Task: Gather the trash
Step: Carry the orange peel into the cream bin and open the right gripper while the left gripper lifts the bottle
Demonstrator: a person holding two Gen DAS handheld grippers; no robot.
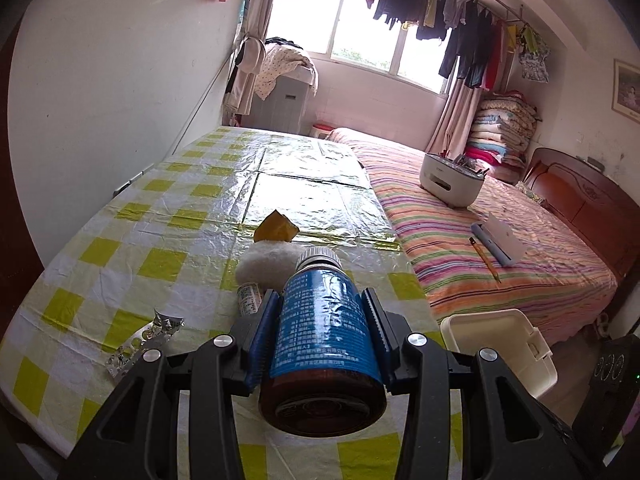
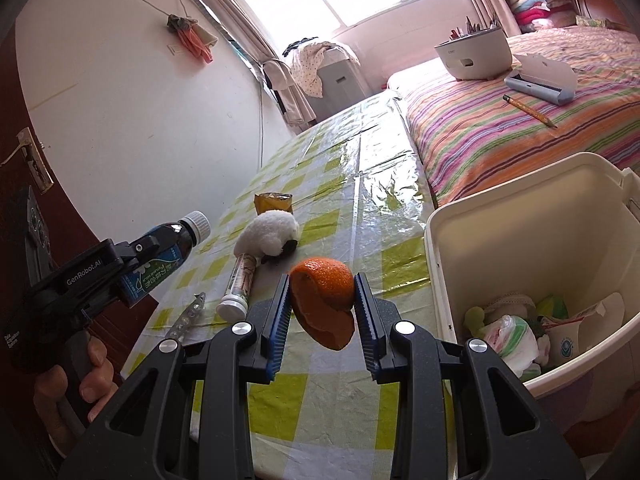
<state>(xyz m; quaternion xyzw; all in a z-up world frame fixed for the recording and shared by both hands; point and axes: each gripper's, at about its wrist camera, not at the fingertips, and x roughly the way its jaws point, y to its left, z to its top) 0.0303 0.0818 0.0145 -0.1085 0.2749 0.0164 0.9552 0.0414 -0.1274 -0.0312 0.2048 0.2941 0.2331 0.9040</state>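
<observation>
Left hand-held gripper [image 1: 322, 312] clamps brown bottle [image 1: 324, 344], hiding tube [image 1: 249, 299]; right hand-held gripper [image 2: 322, 300] pinches orange peel [image 2: 325, 300].

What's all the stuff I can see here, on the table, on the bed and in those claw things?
bottle: one, brown, blue label, in left claw
orange peel: one, orange, in right claw
bin: one, cream, beside table, holds wrappers
plush toy: one, white, on table
tube: one, white cap, on table
blister pack: one, silver, on table
yellow packet: one, on table
pencil: one, on bed
left gripper: black, closed on bottle
right gripper: black, closed on peel
</observation>
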